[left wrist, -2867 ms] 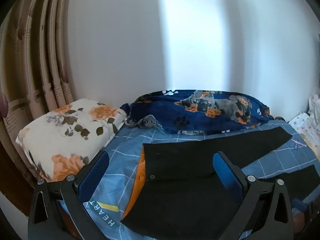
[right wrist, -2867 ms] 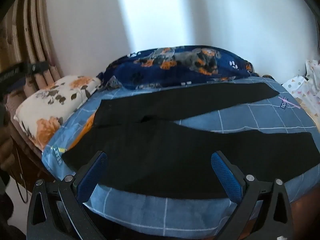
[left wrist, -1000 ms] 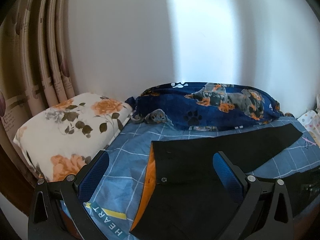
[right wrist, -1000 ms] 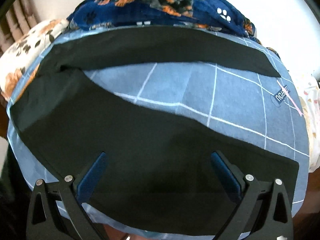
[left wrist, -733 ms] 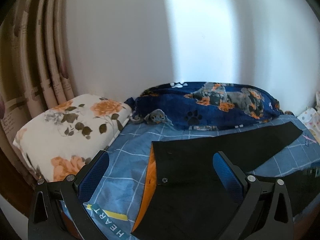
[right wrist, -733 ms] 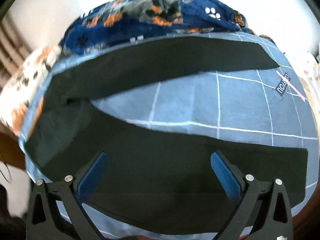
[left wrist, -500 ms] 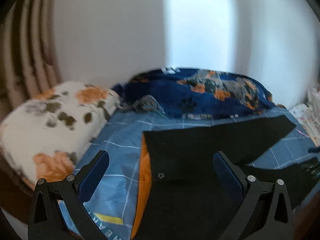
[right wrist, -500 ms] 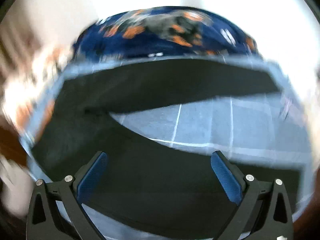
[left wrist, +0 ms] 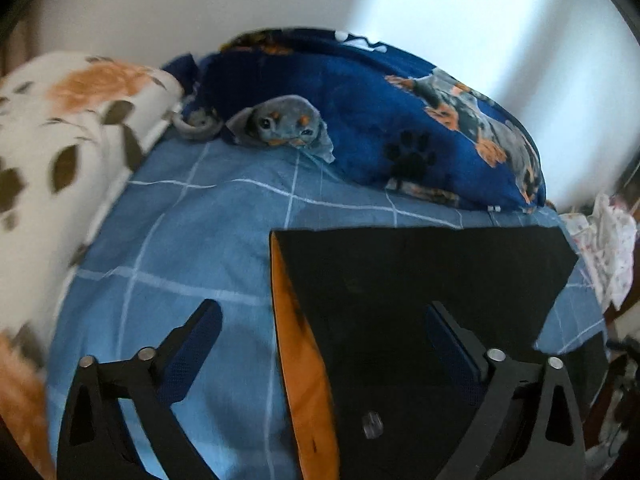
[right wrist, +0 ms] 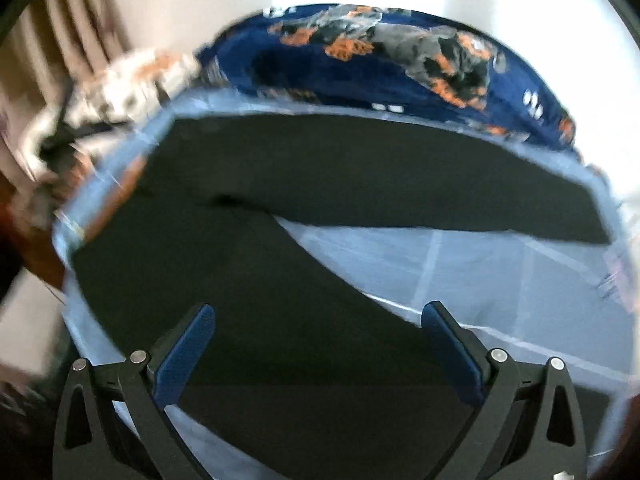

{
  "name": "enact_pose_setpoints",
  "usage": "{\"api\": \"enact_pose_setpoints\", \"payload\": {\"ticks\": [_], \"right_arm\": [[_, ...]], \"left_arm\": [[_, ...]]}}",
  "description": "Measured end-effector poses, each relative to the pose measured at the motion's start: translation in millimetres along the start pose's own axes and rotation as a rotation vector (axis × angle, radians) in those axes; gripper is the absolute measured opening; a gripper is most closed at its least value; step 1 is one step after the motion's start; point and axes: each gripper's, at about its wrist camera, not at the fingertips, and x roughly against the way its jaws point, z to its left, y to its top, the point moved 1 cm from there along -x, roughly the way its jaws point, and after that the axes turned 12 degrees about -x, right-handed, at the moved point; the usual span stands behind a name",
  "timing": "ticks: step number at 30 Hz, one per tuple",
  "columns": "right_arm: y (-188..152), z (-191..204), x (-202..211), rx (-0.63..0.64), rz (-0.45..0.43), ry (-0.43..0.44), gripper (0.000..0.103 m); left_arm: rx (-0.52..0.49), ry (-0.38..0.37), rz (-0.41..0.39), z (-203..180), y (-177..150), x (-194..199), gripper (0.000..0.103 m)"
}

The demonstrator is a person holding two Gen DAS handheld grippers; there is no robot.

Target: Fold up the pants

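Observation:
Black pants [right wrist: 304, 312] lie flat on the blue checked bed sheet [right wrist: 480, 276], legs spread apart in a V. In the left wrist view the waistband end [left wrist: 400, 312] shows an orange lining [left wrist: 298, 344] and a clear button [left wrist: 372, 424]. My left gripper [left wrist: 324, 344] is open and hovers just above the waistband, holding nothing. My right gripper [right wrist: 318, 336] is open above the near leg, holding nothing.
A dark blue dog-print blanket [left wrist: 400, 128] is bunched along the wall at the back of the bed. A floral pillow [left wrist: 60, 152] lies at the left. White patterned cloth [left wrist: 608, 248] sits at the right edge. A curtain [right wrist: 68, 32] hangs at the far left.
My left gripper has dropped lower and closer over the waistband. My right gripper has swung left, towards the crotch and waist end. Both stayed open.

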Motion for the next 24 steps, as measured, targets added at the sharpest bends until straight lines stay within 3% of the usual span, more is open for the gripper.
{"api": "enact_pose_setpoints", "payload": {"ticks": [2, 4, 10, 13, 14, 15, 16, 20, 24], "right_arm": [[-2, 0, -5, -0.081, 0.011, 0.096, 0.102], [-3, 1, -11, -0.131, 0.022, 0.138, 0.102], [-1, 0, -29, -0.189, 0.047, 0.162, 0.102], [3, 4, -34, -0.188, 0.052, 0.173, 0.102], [4, 6, -35, -0.184, 0.049, 0.178, 0.102], [5, 7, -34, -0.181, 0.046, 0.182, 0.102], [7, 9, -35, -0.176, 0.043, 0.184, 0.102], [18, 10, -34, -0.179, 0.009, 0.199, 0.102], [35, -14, -31, -0.286, -0.027, 0.241, 0.103]], "left_arm": [[-0.007, -0.026, 0.028, 14, 9, -22, 0.092], [-0.008, -0.077, 0.042, 25, 17, -41, 0.088], [0.032, -0.214, 0.088, 48, 31, -82, 0.088], [0.085, -0.313, 0.162, 48, 29, -104, 0.079], [0.06, -0.283, 0.138, 43, 32, -103, 0.068], [0.037, -0.243, 0.162, 38, 33, -105, 0.031], [0.009, -0.169, 0.178, 34, 33, -108, 0.022], [-0.089, -0.026, 0.103, 1, 32, -87, 0.011], [-0.113, -0.012, -0.079, -29, 30, -34, 0.01]]}}
